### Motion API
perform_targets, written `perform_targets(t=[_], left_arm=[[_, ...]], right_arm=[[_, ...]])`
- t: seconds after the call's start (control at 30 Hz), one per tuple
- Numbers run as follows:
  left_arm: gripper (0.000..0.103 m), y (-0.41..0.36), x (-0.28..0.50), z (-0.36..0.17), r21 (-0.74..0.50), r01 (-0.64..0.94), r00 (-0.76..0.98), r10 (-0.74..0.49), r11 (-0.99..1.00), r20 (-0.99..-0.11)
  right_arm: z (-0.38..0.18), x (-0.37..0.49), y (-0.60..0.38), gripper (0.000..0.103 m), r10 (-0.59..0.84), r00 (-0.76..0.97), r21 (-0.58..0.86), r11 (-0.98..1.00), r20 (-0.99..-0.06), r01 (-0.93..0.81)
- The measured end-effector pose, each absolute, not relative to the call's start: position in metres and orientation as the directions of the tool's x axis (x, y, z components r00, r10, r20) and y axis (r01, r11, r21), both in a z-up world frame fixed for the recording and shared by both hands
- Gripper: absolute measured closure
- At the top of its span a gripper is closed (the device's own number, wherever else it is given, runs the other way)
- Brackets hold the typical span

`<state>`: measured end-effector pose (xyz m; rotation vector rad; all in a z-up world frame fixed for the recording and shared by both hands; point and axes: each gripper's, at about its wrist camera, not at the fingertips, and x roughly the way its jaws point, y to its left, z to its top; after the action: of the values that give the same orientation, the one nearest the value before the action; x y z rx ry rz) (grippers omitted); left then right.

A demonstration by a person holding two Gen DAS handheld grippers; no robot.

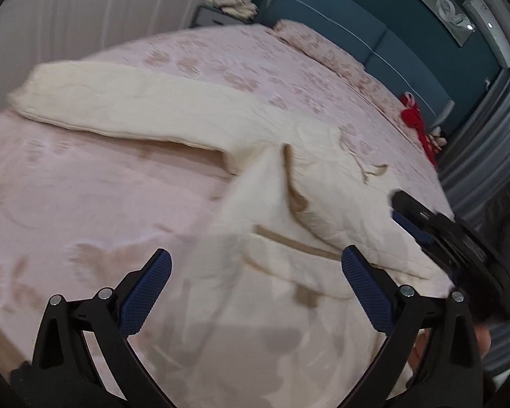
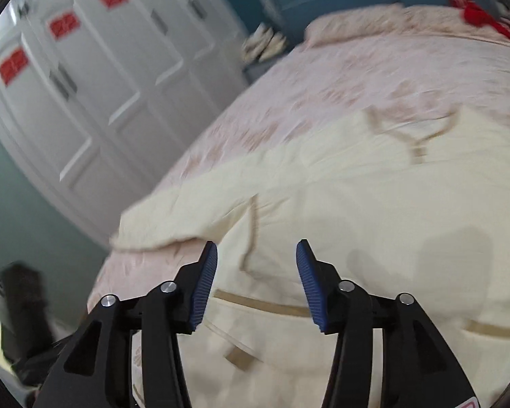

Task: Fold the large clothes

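A large cream padded garment with tan trim lies on the pink floral bed. One long sleeve stretches out to the left across the bedcover. My left gripper hovers over the garment's near part, open wide, nothing between its blue pads. In the left wrist view the right gripper shows at the right edge, low over the garment. In the right wrist view my right gripper stands open above the cream garment, with its fingers apart and no cloth pinched between them.
A white wardrobe with red labels stands beside the bed. A teal headboard runs behind the pillows. A red item lies near the bed's far right edge. A nightstand holds folded cloth.
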<state>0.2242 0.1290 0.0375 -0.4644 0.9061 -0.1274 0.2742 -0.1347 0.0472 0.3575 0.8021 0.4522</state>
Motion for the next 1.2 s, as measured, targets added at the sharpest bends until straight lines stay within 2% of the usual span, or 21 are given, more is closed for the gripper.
perform_targets(t=[0.13, 0.27, 0.33, 0.4, 0.43, 0.5, 0.53, 0.57, 0.6, 0.67, 0.7, 0.73, 0.87, 0.9, 0.97, 1.0, 1.03, 1.1, 1.2], left_arm=[[0.005, 0.096, 0.265, 0.009, -0.519, -0.095, 0.539, -0.395, 0.849, -0.744], [0.007, 0.077, 0.290, -0.009, -0.541, -0.132, 0.519, -0.407, 0.831, -0.751], [0.016, 0.073, 0.300, -0.011, -0.522, -0.137, 0.528, -0.384, 0.842, -0.758], [0.038, 0.071, 0.308, -0.013, -0.508, -0.134, 0.522, -0.375, 0.851, -0.766], [0.044, 0.071, 0.312, -0.014, -0.492, -0.137, 0.517, -0.362, 0.860, -0.776], [0.075, 0.073, 0.321, -0.016, -0.460, -0.131, 0.505, -0.340, 0.878, -0.793], [0.086, 0.076, 0.323, -0.016, -0.454, -0.126, 0.499, -0.339, 0.882, -0.798], [0.091, 0.077, 0.327, -0.016, -0.447, -0.117, 0.495, -0.338, 0.887, -0.800], [0.092, 0.079, 0.330, -0.014, -0.439, -0.114, 0.504, -0.329, 0.891, -0.799], [0.093, 0.080, 0.338, -0.004, -0.409, -0.097, 0.534, -0.299, 0.907, -0.791], [0.094, 0.080, 0.340, 0.003, -0.395, -0.092, 0.553, -0.283, 0.914, -0.784], [0.094, 0.081, 0.344, 0.016, -0.388, -0.074, 0.589, -0.273, 0.919, -0.760], [0.094, 0.084, 0.349, 0.056, -0.373, -0.033, 0.701, -0.245, 0.927, -0.670], [0.101, 0.082, 0.353, 0.052, -0.346, -0.028, 0.706, -0.226, 0.938, -0.671], [0.103, 0.079, 0.364, 0.019, -0.238, -0.090, 0.646, -0.125, 0.967, -0.753], [0.103, 0.082, 0.367, 0.001, -0.227, -0.107, 0.611, -0.117, 0.968, -0.783], [0.103, 0.087, 0.369, -0.017, -0.225, -0.132, 0.575, -0.110, 0.965, -0.810], [0.103, 0.099, 0.361, -0.037, -0.292, -0.135, 0.568, -0.167, 0.947, -0.806], [0.103, 0.095, 0.356, -0.030, -0.266, -0.108, 0.589, -0.154, 0.958, -0.793]], right_arm=[[0.038, 0.246, -0.228, 0.050, 0.374, 0.677, 0.472, 0.881, -0.634, -0.044], [0.005, 0.230, -0.313, 0.049, 0.222, 0.669, 0.452, 0.871, -0.710, 0.192], [-0.011, 0.229, -0.346, 0.049, 0.186, 0.659, 0.463, 0.844, -0.728, 0.273], [-0.028, 0.233, -0.377, 0.049, 0.182, 0.657, 0.504, 0.794, -0.731, 0.341], [-0.035, 0.235, -0.389, 0.049, 0.186, 0.665, 0.529, 0.768, -0.723, 0.361], [-0.042, 0.240, -0.406, 0.049, 0.189, 0.680, 0.566, 0.727, -0.709, 0.388], [-0.044, 0.244, -0.411, 0.049, 0.196, 0.689, 0.586, 0.709, -0.698, 0.392], [-0.046, 0.251, -0.417, 0.049, 0.203, 0.702, 0.611, 0.685, -0.682, 0.396], [-0.044, 0.256, -0.419, 0.051, 0.206, 0.711, 0.624, 0.674, -0.672, 0.395], [-0.040, 0.269, -0.425, 0.077, 0.212, 0.723, 0.645, 0.656, -0.657, 0.393], [-0.034, 0.276, -0.427, 0.094, 0.206, 0.726, 0.638, 0.665, -0.656, 0.388], [-0.023, 0.278, -0.428, 0.094, 0.199, 0.740, 0.635, 0.680, -0.642, 0.368], [0.041, 0.258, -0.410, 0.097, 0.132, 0.870, 0.597, 0.775, -0.475, 0.208], [0.039, 0.259, -0.404, 0.098, 0.097, 0.867, 0.544, 0.811, -0.488, 0.216], [0.009, 0.275, -0.403, 0.098, -0.003, 0.769, 0.408, 0.846, -0.639, 0.342], [-0.007, 0.276, -0.409, 0.098, 0.000, 0.739, 0.414, 0.829, -0.674, 0.377], [-0.022, 0.275, -0.419, 0.098, 0.012, 0.715, 0.434, 0.801, -0.699, 0.411], [-0.041, 0.270, -0.432, 0.099, 0.054, 0.703, 0.491, 0.754, -0.709, 0.437], [-0.045, 0.276, -0.424, 0.099, 0.029, 0.668, 0.417, 0.801, -0.744, 0.430]])
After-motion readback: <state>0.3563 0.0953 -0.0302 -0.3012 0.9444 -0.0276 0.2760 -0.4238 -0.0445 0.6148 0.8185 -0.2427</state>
